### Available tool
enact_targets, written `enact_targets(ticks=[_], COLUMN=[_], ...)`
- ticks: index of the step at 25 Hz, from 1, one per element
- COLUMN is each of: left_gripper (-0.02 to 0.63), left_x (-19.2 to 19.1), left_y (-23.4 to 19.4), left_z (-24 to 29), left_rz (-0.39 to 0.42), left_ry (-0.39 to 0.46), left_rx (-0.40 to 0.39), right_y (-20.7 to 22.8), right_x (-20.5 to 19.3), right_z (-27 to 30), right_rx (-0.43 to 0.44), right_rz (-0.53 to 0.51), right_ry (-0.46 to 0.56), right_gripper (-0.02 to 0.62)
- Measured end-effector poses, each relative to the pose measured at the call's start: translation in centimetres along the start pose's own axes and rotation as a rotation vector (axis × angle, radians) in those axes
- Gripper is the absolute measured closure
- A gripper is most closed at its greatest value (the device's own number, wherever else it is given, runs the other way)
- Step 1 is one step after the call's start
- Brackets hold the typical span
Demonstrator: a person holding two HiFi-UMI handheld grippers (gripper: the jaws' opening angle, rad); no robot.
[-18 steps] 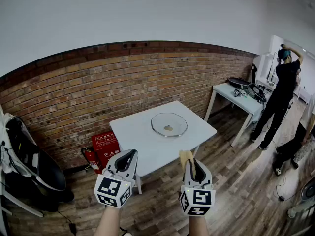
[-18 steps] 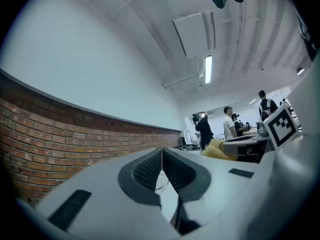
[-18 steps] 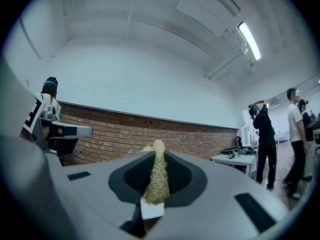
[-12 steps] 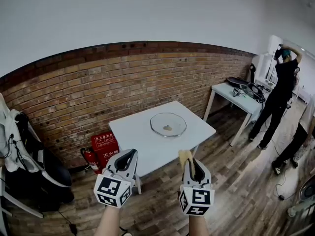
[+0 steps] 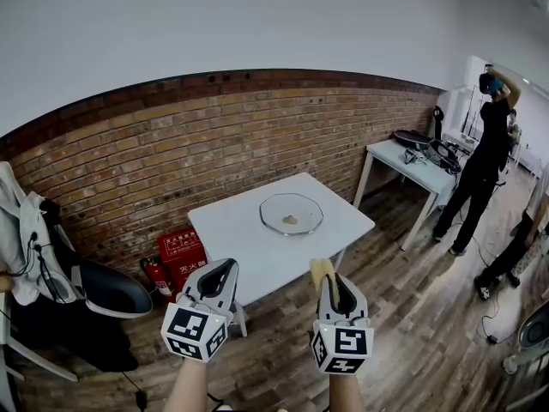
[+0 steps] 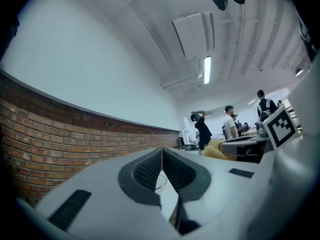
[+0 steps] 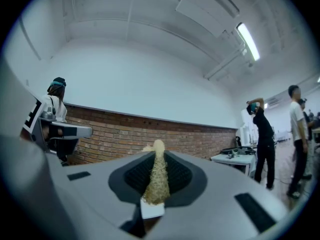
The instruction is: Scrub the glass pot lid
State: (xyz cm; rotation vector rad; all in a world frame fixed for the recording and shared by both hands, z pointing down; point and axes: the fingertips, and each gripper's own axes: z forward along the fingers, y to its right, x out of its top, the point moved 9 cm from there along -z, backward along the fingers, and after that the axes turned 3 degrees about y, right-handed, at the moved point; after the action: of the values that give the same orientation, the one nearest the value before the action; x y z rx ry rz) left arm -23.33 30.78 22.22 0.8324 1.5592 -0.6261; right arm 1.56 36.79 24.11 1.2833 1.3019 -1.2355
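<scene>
If right tool [image 5: 331,283], pinching a scouring pad [image 5: 322,270], scrubs while left tool [image 5: 221,273] sits pressed together, unbraced glass pot lid [image 5: 292,214] at frame centre may skid.

A white table [image 5: 244,240] is standing in front of a brick wall [image 5: 171,157]. A red box [image 5: 181,249] is sitting on the floor just left of the table. Far to the table's right, a person in black [image 5: 480,166] is standing with arms lifted.

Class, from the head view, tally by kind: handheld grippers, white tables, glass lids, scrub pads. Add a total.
Grippers: 2 (left gripper, right gripper)
White tables: 2 (near table, far table)
Glass pot lid: 1
Scrub pad: 1, in the right gripper
Total: 6
</scene>
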Motion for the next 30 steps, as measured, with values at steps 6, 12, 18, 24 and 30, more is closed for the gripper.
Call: enact_targets(ticks=[6, 12, 18, 24, 30], left_gripper=[0.592, 0.592, 0.592, 0.592, 0.592], left_x=[-0.4, -0.8, -1.2, -1.6, -1.8], left_y=[0.7, 2.8, 3.9, 5.0, 4.9], left_z=[0.4, 1.5, 3.1, 4.9, 5.8], left_rz=[-0.010, -0.003, -0.014, 0.002, 0.010], left_ry=[-0.014, -0.018, -0.012, -0.025, -0.028], left_rx=[0.002, 0.004, 0.028, 0.035, 0.037], right_y=[1.1, 3.2, 5.6, 7.7, 8.2], right_x=[0.0, -0.9, -1.3, -2.0, -2.5], right_z=[-0.3, -0.8, -0.2, 0.9, 1.8], right_rx=[-0.003, 0.010, 0.028, 0.043, 0.054], right_rz=[0.030, 0.025, 0.025, 0.032, 0.039], right_ry=[0.012, 0.003, 0.005, 0.000, 0.000], right_gripper=[0.538, 0.537, 0.537, 0.537, 0.537])
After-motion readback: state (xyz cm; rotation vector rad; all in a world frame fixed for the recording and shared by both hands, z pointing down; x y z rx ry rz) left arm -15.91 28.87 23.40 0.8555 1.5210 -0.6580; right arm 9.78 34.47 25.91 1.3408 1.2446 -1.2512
